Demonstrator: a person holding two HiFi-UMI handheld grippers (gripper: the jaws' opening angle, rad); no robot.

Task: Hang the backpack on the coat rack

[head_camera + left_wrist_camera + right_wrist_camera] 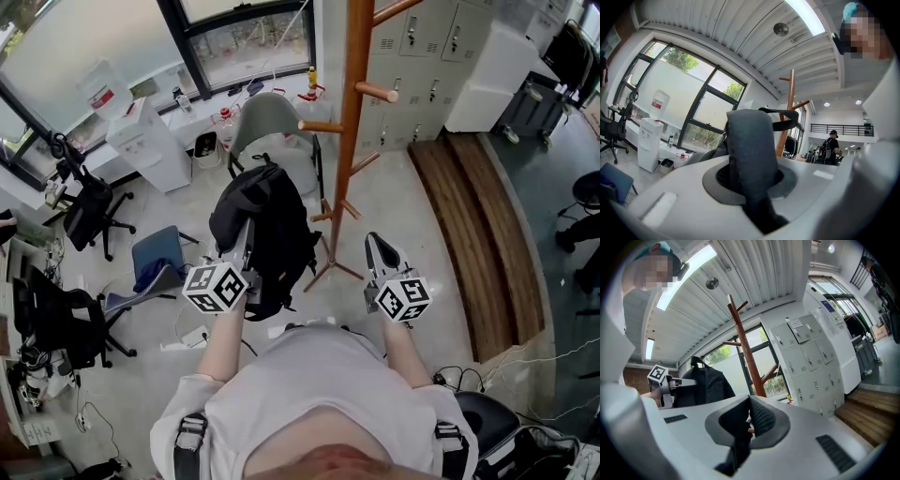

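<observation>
Backpack (267, 220) up in my left gripper (247, 240), not on the coat rack (353, 122) yet.
Left jaws clenched on a dark padded strap (749, 140) that fills the gap between them. The black bag hangs off it above the floor, just left of the rack's orange wooden pole and in front of a grey chair (272, 122). Can't tell whether the bag touches any peg. My right gripper (382, 247) is level beside the pole's lower part, on its right. Its jaws are pressed together with nothing in them, clear of the bag and pole.
</observation>
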